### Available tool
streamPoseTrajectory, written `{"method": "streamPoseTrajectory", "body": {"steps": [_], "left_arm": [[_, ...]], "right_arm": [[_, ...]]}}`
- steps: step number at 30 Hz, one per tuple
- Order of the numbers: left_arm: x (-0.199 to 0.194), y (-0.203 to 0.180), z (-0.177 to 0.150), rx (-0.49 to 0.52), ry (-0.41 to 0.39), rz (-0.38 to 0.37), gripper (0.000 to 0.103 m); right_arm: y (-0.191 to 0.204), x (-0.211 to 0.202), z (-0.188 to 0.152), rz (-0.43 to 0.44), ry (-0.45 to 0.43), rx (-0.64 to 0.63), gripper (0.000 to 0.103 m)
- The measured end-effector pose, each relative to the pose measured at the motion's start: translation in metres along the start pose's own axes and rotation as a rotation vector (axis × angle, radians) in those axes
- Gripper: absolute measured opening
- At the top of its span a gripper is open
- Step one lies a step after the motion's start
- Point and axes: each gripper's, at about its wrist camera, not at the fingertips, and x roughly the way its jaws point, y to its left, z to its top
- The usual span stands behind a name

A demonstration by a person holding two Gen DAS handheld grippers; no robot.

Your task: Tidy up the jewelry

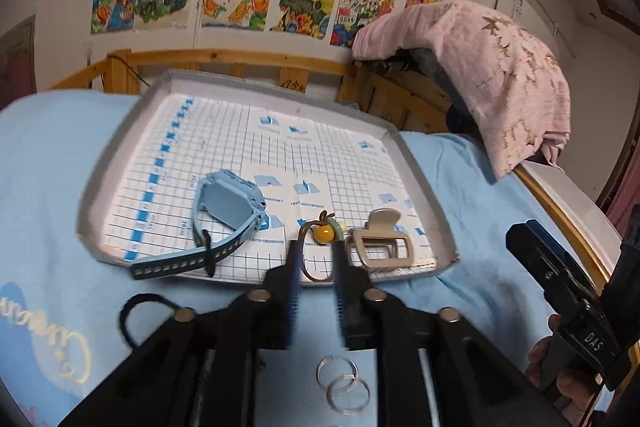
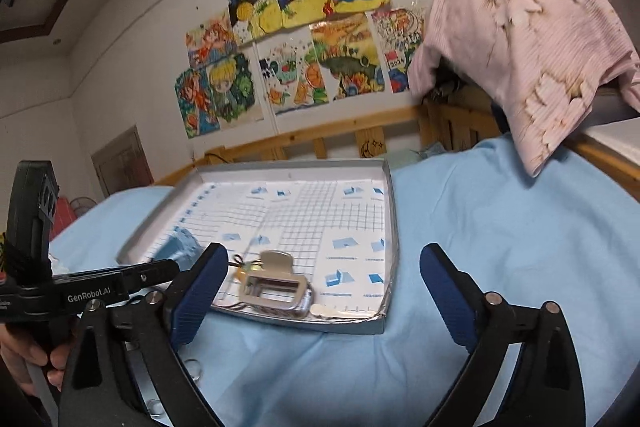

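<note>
A shallow grey tray (image 1: 432,195) with a grid-printed floor lies on the blue bedsheet. In it lie a light blue watch (image 1: 228,207), a brown cord bracelet with a yellow bead (image 1: 323,233) and a beige hair clip (image 1: 380,241). My left gripper (image 1: 316,267) is at the tray's front edge, its jaws a little apart around the cord loop, not pressing it. Two silver rings (image 1: 344,381) lie on the sheet under it. My right gripper (image 2: 320,291) is wide open and empty, in front of the tray (image 2: 394,227), with the hair clip (image 2: 276,287) just beyond its left finger.
A black hair tie (image 1: 136,311) lies on the sheet at the left. A wooden bed rail (image 1: 248,61) runs behind the tray. A pink cloth (image 1: 500,67) hangs over the rail at the right. Drawings cover the wall.
</note>
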Motion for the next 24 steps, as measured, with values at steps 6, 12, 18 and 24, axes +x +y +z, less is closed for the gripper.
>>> {"method": "streamPoseTrajectory", "body": {"steps": [6,12,18,24], "left_arm": [[-0.052,-0.005,-0.008,0.009,-0.095,0.016,0.064],[-0.105,-0.006,-0.02,0.029,-0.194,0.04,0.094],[-0.165,-0.002,-0.044,0.025,-0.299,0.074,0.103],[-0.213,0.005,-0.071,0.014,-0.356,0.099,0.103]], "right_arm": [[0.012,-0.037,0.006,-0.009,-0.024,-0.027,0.099],[0.027,-0.08,0.007,0.014,-0.077,-0.024,0.101],[0.05,-0.124,0.007,0.043,-0.127,-0.055,0.101],[0.072,-0.17,-0.004,0.075,-0.16,-0.079,0.101]]}}
